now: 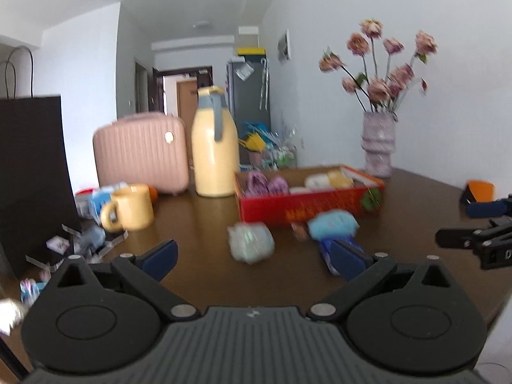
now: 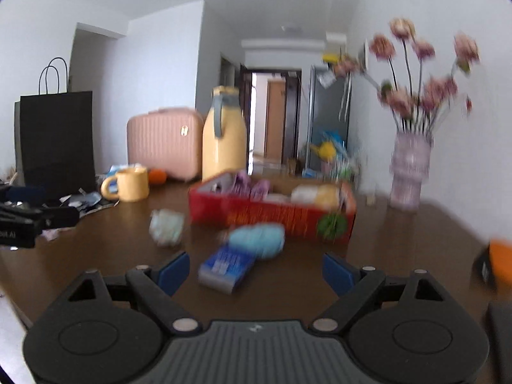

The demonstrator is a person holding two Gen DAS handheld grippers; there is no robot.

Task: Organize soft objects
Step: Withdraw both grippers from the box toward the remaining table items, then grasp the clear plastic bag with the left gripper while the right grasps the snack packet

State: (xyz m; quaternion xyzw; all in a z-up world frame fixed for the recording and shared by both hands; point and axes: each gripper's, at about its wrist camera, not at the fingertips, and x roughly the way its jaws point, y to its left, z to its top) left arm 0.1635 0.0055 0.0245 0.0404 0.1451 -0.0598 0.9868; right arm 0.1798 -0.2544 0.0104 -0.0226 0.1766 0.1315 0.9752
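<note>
A red cardboard box [image 1: 307, 206] [image 2: 272, 216] sits on the brown table and holds purple, white and yellow soft items. In front of it lie a pale green soft ball [image 1: 251, 241] [image 2: 166, 225], a light blue soft ball [image 1: 332, 224] [image 2: 256, 240] and a blue packet [image 2: 225, 267] [image 1: 329, 254]. My left gripper [image 1: 252, 260] is open and empty, just short of the green ball. My right gripper [image 2: 256, 272] is open and empty, with the blue packet between its fingers' line of sight. Both views are blurred.
A yellow jug [image 1: 214, 147], a yellow mug [image 1: 129, 208], a pink case [image 1: 140, 153] and a black paper bag [image 1: 30, 176] stand at the back left, with scraps of litter [image 1: 73, 243] by the bag. A vase of pink flowers [image 1: 379, 144] stands at the back right.
</note>
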